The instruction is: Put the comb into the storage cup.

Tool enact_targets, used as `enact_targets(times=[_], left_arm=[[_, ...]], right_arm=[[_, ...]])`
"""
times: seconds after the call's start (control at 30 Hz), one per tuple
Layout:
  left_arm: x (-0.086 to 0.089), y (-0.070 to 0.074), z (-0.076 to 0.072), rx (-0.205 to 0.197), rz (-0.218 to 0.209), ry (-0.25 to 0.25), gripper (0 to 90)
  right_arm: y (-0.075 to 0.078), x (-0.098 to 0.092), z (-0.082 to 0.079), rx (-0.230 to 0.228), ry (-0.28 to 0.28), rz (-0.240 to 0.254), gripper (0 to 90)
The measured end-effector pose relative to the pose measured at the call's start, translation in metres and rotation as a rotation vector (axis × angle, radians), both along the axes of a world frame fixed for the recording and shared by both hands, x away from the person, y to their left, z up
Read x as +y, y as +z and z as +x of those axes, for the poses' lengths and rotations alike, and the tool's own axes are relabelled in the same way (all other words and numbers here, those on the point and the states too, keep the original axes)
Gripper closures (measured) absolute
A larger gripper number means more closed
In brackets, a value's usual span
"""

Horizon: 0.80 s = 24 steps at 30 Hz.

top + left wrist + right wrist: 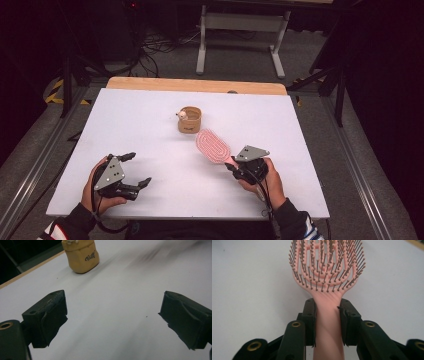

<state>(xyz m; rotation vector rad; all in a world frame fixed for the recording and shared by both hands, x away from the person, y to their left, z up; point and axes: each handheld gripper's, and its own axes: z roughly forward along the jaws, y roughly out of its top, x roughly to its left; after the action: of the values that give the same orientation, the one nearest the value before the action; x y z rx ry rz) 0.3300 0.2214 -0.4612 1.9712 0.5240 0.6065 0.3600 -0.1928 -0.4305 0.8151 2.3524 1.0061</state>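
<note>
High view: right gripper (pixel 234 168) clamps pink brush (pixel 214 145) by handle, head toward tan cup (pixel 189 119) mid-table. Left gripper (pixel 134 170) jaws wide apart, nothing between, near table's (pixel 125 115) front-left edge.

Small tan cup (pixel 189 120) standing upright mid-table, white table (pixel 130 130), wooden edge strip (pixel 195 85) behind

A lab or test room: the white tabletop (pixel 150 115) sits on a metal rail frame (pixel 35 165), with tangled cables (pixel 155 47) and a grey stand (pixel 240 37) on bare floor behind it, black curtains either side
</note>
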Motion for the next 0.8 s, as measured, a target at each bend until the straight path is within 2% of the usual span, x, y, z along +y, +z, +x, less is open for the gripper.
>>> enact_targets(times=[0.07,0.2,0.6,0.7,0.8], left_arm=[[0.0000,-0.0003,0.0006,0.003,0.000,-0.002,8.3],[-0.0002,-0.0008,0.0011,0.007,0.003,-0.003,8.2],[-0.0019,-0.0004,0.0010,0.004,0.002,-0.008,8.2],[-0.0019,-0.0004,0.0020,0.007,0.000,-0.003,8.4],[-0.0019,-0.0004,0.0020,0.006,-0.003,-0.002,8.2]], right_arm=[[0.0019,-0.0012,-0.0019,-0.041,-0.002,0.021,69.7],[0.0049,-0.0038,-0.0045,-0.093,-0.018,0.064,69.7],[0.0054,-0.0057,-0.0065,-0.152,-0.047,0.104,69.7],[0.0049,-0.0053,-0.0075,-0.173,-0.046,0.114,69.7],[0.0057,-0.0064,-0.0098,-0.220,-0.048,0.134,69.7]])
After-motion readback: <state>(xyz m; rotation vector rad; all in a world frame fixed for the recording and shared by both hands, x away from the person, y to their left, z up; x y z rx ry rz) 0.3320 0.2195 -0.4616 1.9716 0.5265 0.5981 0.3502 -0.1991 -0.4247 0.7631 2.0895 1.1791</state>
